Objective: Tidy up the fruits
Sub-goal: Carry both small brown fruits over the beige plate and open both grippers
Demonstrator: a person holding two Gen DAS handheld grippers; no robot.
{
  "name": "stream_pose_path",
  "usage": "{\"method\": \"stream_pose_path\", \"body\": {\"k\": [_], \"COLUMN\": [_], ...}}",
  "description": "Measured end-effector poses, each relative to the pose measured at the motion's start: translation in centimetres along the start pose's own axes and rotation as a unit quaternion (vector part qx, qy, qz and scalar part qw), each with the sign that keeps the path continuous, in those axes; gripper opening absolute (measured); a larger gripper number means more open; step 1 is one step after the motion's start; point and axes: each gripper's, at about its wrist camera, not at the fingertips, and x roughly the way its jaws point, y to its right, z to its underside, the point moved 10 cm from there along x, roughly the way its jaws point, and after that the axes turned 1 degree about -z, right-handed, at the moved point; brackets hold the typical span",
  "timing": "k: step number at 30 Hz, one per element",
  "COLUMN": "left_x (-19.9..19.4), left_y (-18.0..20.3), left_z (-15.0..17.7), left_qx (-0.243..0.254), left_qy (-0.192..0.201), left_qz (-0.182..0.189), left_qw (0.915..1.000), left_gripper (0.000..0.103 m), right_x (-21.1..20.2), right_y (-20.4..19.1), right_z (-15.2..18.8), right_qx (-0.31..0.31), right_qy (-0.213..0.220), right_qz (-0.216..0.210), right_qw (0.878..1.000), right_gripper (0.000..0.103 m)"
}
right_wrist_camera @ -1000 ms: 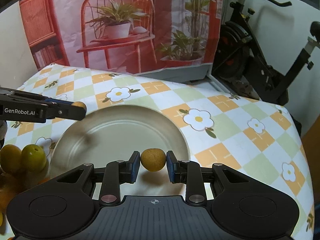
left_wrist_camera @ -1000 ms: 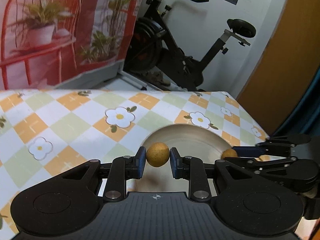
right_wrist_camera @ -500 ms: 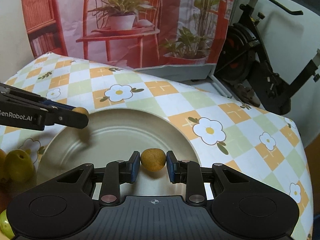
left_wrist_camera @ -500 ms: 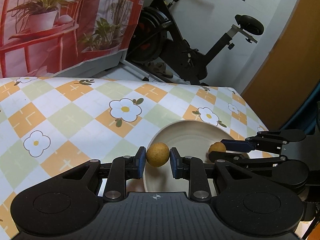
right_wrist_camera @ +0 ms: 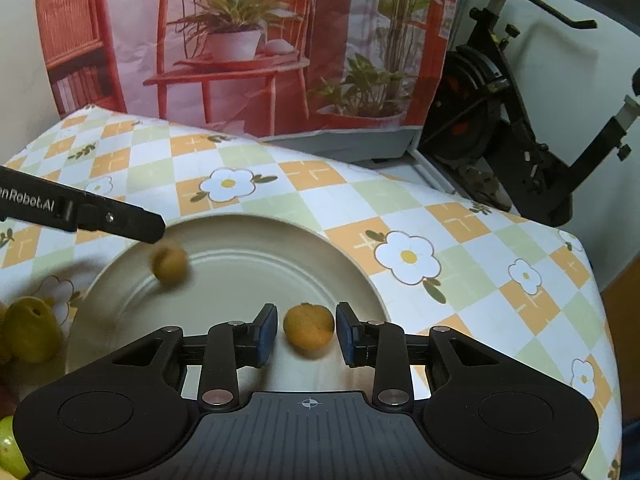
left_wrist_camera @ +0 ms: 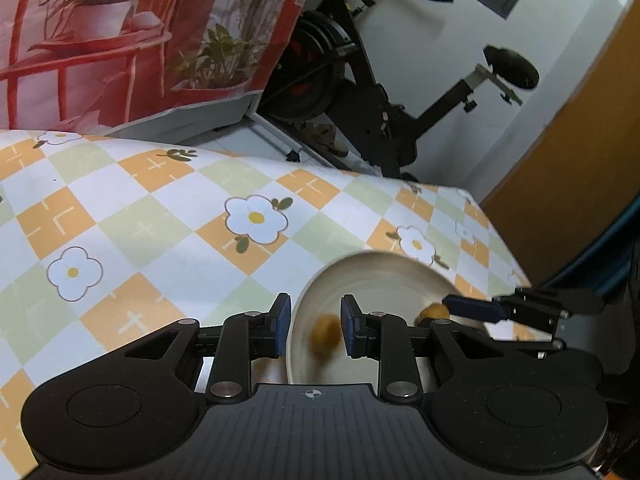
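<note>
A cream plate [right_wrist_camera: 240, 276] lies on the checked tablecloth; it also shows in the left wrist view [left_wrist_camera: 384, 280]. My left gripper [left_wrist_camera: 314, 326] is open above the plate's left part, and a small brown fruit [left_wrist_camera: 326, 334], blurred, is loose just below its jaws; the same fruit [right_wrist_camera: 170, 266] shows over the plate in the right wrist view under the left gripper's finger [right_wrist_camera: 120, 222]. My right gripper [right_wrist_camera: 306, 334] is open with a second small orange-brown fruit [right_wrist_camera: 308, 330] between its pads, apart from both; that fruit shows in the left wrist view [left_wrist_camera: 434, 312].
Green-yellow fruits [right_wrist_camera: 30, 334] lie in a pile left of the plate. A red poster [right_wrist_camera: 240, 40] stands behind the table, and an exercise bike [left_wrist_camera: 380, 92] beyond the table's far edge. The table's right edge [right_wrist_camera: 600, 280] is near the plate.
Both grippers have opened and let go of their fruits. The left fruit has dropped toward the plate and is blurred. The left gripper has shifted left over the plate.
</note>
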Motion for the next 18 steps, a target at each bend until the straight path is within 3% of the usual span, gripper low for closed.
{"method": "stream_pose_path", "body": {"k": [11,18], "left_x": [-3.4,-6.4], "left_y": [1.5,3.3], "left_z": [-0.9,-0.9], "left_qx": [0.037,0.066], "left_qy": [0.028,0.048], "left_qz": [-0.039,-0.064], "left_qw": [0.9981,0.9946], "left_gripper": [0.029,0.029], "right_x": [-4.4,-8.1], "right_y": [0.4,2.2], "right_z": [-0.3,1.3], "right_qx": [0.049,0.128], "right_qy": [0.062,0.12], "right_qz": [-0.025,-0.037], "right_qw": [0.997,0.984], "right_gripper": [0.03,0.031]}}
